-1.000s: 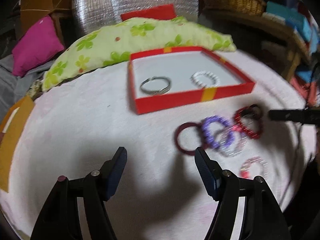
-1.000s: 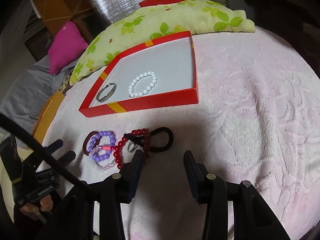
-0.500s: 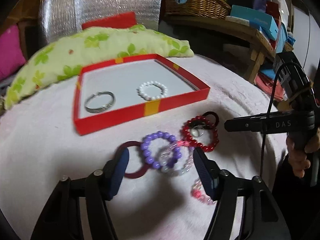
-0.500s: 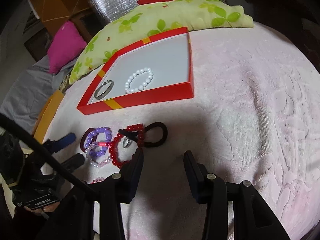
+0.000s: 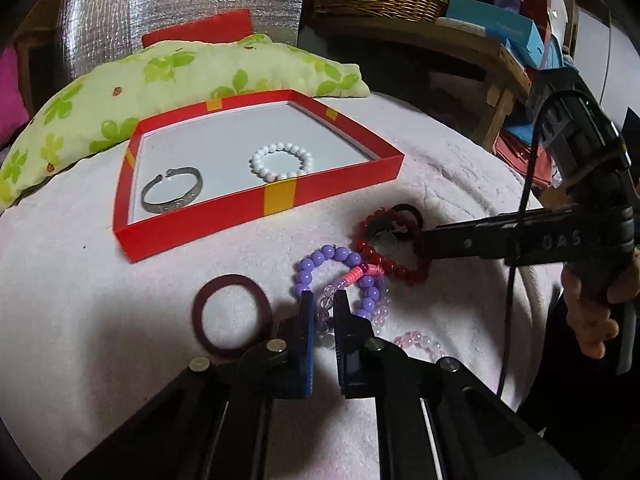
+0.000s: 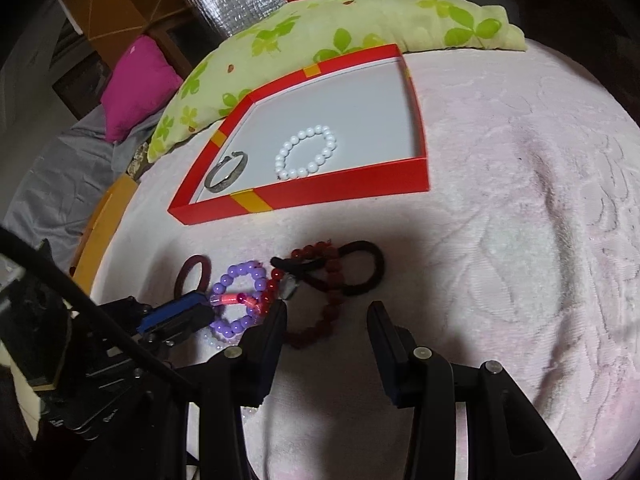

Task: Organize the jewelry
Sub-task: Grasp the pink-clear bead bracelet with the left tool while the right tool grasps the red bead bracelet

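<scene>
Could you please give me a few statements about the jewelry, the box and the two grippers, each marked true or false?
1. The red box holds a white bead bracelet and a silver bangle. True.
2. The left gripper is wide open. False: its fingers have closed on a clear bead bracelet.
3. The right gripper is open and holds nothing. True.
4. The red bead bracelet lies inside the box. False: it lies on the pink blanket in front of it.

Red box (image 5: 280, 200) rim blocks low approach; bare blanket (image 6: 520, 220) right of bracelets (image 6: 316, 280) gives tongs room.
</scene>
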